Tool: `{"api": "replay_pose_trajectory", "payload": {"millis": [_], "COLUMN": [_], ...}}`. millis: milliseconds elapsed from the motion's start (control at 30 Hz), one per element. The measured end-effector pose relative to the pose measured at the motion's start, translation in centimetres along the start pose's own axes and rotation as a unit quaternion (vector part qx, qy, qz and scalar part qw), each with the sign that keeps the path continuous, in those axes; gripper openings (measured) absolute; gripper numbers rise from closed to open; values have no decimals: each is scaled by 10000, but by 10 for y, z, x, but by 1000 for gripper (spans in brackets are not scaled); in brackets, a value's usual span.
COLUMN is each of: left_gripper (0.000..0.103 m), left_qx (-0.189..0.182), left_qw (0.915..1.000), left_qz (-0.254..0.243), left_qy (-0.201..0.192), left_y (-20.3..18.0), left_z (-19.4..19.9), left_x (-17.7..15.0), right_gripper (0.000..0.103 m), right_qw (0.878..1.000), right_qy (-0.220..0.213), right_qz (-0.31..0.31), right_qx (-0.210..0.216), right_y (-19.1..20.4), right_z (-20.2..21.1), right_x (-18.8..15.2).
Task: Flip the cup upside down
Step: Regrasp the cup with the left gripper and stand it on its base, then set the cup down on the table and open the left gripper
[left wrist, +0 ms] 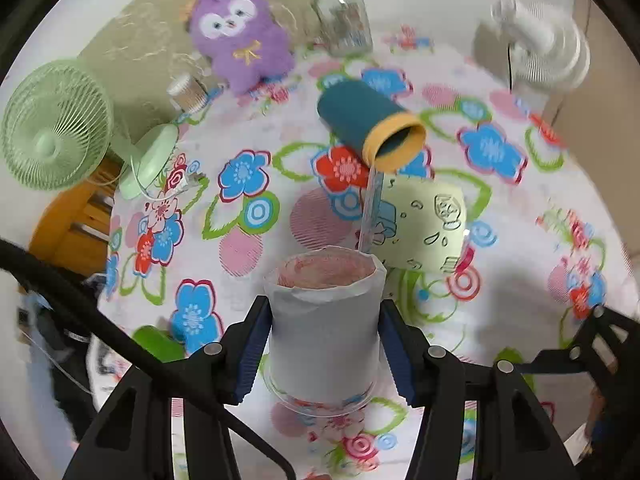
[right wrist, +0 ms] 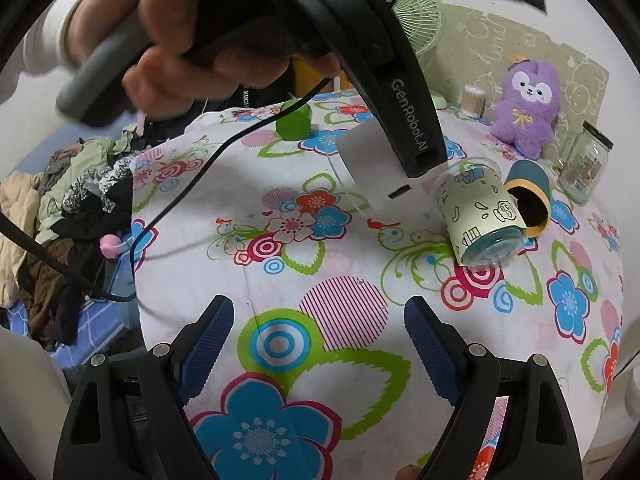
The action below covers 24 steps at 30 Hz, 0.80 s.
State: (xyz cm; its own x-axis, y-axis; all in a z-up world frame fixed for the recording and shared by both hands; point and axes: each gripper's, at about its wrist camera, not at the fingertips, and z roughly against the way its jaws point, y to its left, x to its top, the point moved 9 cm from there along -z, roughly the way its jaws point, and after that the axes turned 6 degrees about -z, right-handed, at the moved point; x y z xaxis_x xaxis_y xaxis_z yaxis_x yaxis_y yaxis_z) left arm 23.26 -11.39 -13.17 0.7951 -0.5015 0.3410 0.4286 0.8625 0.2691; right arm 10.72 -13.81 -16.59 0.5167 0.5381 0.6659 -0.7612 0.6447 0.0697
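A clear plastic cup in a white paper sleeve [left wrist: 324, 336] is base up, with its wide rim toward the flowered tablecloth [left wrist: 248, 240]. My left gripper [left wrist: 324, 312] is shut on it, blue pads pressing on both sides. I cannot tell whether the rim touches the cloth. In the right wrist view a hand [right wrist: 192, 36] holds that gripper, whose black body hides part of the white cup [right wrist: 368, 160]. My right gripper [right wrist: 320, 308] hangs open over the tablecloth [right wrist: 280, 264] with nothing between its fingers.
A pale yellow patterned cup [left wrist: 424, 224] [right wrist: 480, 216] and a teal cup with a yellow rim [left wrist: 368, 124] [right wrist: 528, 196] lie on their sides. Behind stand a purple plush toy [left wrist: 240, 36], a glass jar [left wrist: 344, 20], a green fan [left wrist: 56, 128] and a white fan [left wrist: 540, 48]. A green cup [right wrist: 294, 120] sits near the table's edge; clothes [right wrist: 72, 200] are piled beside the table.
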Motion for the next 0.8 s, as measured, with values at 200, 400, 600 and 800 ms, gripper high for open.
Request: {"api": "replay_pose_trajectory", "payload": {"millis": [200, 400, 600, 800], "left_gripper": [56, 57, 57, 59], "left_qx": [-211, -251, -221, -290], "left_qw": [9961, 9927, 9922, 9941], "left_qz": [431, 731, 712, 700], "left_qy": [-739, -927, -1002, -771], "left_y": [1, 3, 0, -5], "left_z": [10, 4, 8, 7], "left_x": [-12, -28, -42, -59], "right_gripper": [89, 89, 89, 89], "right_qw": [10000, 10000, 10000, 10000], "right_qy": [-48, -31, -9, -27], "right_qz": [-26, -41, -23, -9], "right_qx": [-3, -12, -12, -12], "right_y": [5, 8, 15, 18], "right_z": [1, -1, -3, -2], "right_x": [2, 1, -3, -5]}}
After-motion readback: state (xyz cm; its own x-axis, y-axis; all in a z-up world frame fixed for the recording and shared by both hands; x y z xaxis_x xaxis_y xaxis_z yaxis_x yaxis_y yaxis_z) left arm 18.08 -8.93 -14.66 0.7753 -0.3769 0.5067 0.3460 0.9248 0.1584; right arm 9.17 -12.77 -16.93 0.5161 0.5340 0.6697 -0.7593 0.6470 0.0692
